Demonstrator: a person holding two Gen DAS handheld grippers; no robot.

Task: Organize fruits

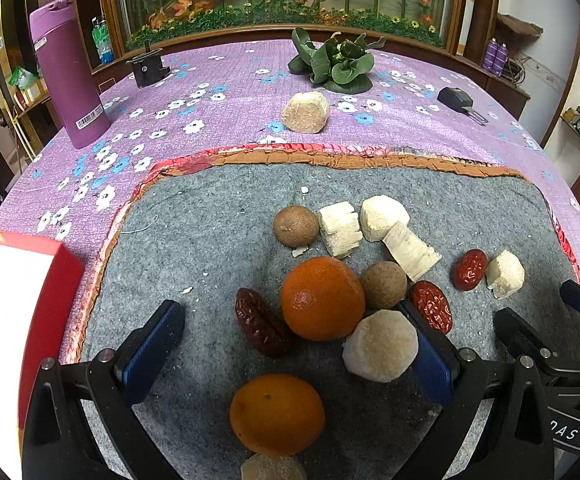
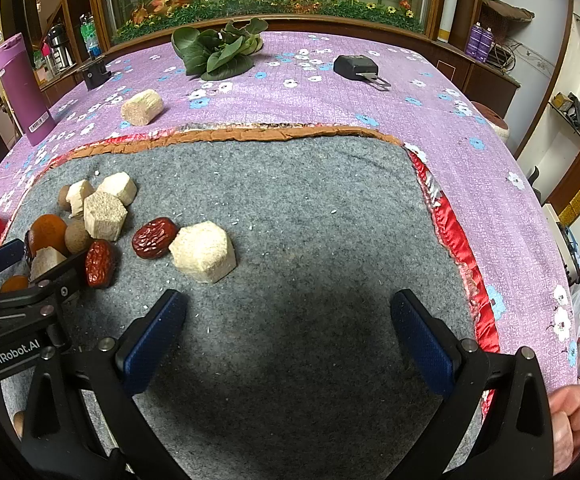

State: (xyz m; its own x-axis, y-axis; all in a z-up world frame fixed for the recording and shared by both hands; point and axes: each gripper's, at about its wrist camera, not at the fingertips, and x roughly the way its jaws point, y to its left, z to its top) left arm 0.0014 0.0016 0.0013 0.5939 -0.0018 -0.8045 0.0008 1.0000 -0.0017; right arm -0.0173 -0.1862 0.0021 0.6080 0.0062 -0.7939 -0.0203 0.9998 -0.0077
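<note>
L gripper (image 1: 290, 344), lower centre of left wrist view: fingers (image 1: 152, 350) spread wide, gripping nothing; btwn them 1 orange (image 1: 322, 298), 1 dark date (image 1: 262, 328), 1 pale cane chunk (image 1: 382, 346). 2nd orange (image 1: 276, 414) below these, nearer the camera. Beyond on grey mat (image 1: 210, 232): 2 brown longans, 2 red dates, 4 more cane chunks; a 6th chunk at bottom edge. R gripper (image 2: 288, 336), lower centre of right wrist view: fingers apart, empty, over bare mat; fruit cluster at mid-left. Upper frame, on table (image 2: 490, 184): 1 lone chunk, greens (image 2: 218, 54), purple bottle (image 1: 68, 76).
</note>
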